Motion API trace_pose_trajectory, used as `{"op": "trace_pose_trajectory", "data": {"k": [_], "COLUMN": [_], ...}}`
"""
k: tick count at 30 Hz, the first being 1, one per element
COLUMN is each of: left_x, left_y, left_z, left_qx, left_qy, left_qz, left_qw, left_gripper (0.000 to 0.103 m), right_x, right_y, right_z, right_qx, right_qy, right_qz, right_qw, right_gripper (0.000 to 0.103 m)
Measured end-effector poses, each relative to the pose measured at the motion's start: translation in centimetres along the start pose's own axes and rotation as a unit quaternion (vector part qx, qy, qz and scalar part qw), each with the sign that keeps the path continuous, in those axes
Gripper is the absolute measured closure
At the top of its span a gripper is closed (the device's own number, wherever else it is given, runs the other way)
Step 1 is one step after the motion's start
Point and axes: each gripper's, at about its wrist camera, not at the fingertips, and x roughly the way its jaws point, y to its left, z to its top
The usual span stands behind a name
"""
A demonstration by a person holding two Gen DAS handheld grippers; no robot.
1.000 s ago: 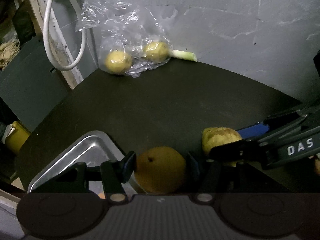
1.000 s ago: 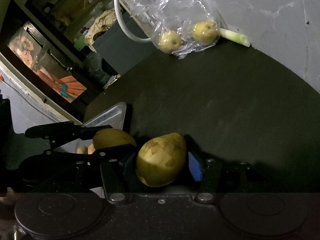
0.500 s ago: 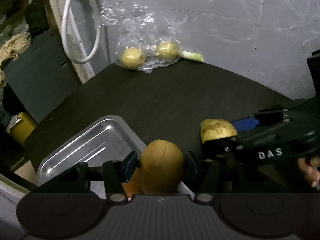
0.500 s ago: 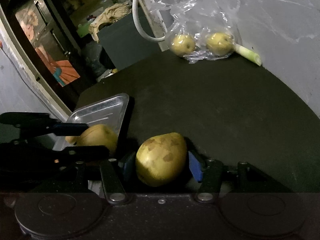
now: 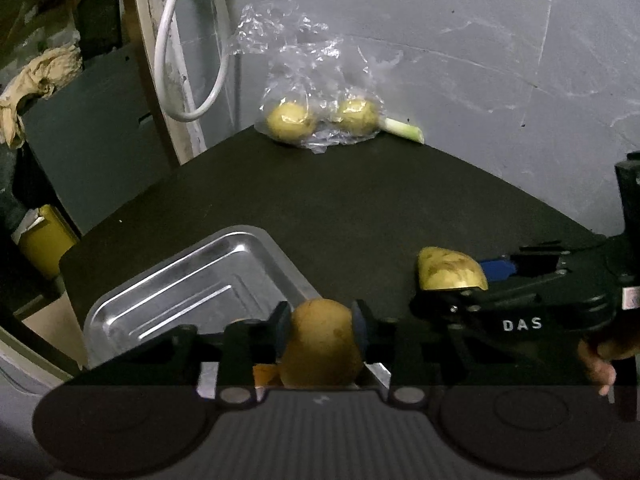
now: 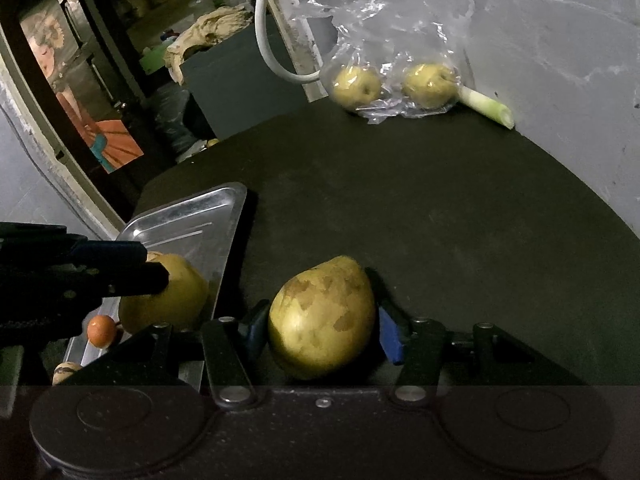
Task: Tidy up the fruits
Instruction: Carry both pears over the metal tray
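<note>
L gripper (image 5: 320, 322) clamped on brown-yellow round pear (image 5: 322, 344) over near end of silver metal tray (image 5: 188, 280), R gripper (image 6: 320, 330) clamped on blotchy yellow-green pear (image 6: 322, 316) just right of it; risk: early release may roll fruit off tray rim or grippers may bump w/ each other.

The counter (image 5: 360, 200) is black. The tray (image 5: 192, 280) is shiny silver. One pear (image 5: 320, 340) is plain golden brown; the other pear (image 6: 324, 316) is yellow-green, blotched with brown. The bag (image 6: 384, 40) is clear, its two fruits (image 6: 358, 84) yellow. The stalk (image 6: 486, 106) is pale green, the cable (image 5: 176, 40) white, the wall (image 5: 480, 60) grey.
</note>
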Motion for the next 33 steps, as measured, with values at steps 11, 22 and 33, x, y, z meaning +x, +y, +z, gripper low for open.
{"op": "trace_pose_trajectory", "data": {"k": [11,22,33], "left_x": [1.4,-0.4,-3.6], "left_y": [0.4,2.6,5.2], "left_z": [-0.4,-1.2,-2.9], "left_qx": [0.001,-0.035,-0.105], "left_qy": [0.028,0.018,-0.004], "left_qz": [0.007,0.023,0.038], "left_qw": [0.9996,0.9990,0.9937], "left_gripper": [0.046,0.043,0.023], "right_x": [-0.5,-0.9,-0.2], "right_y": [1.4,5.6,8.8], "right_z": [-0.8,-0.7,-1.9], "right_qx": [0.021,-0.005,-0.051], "right_qy": [-0.006,0.001,0.015], "right_qz": [0.031,0.066,0.053], "right_qw": [0.999,0.998,0.997], "right_gripper": [0.047,0.047,0.047]}}
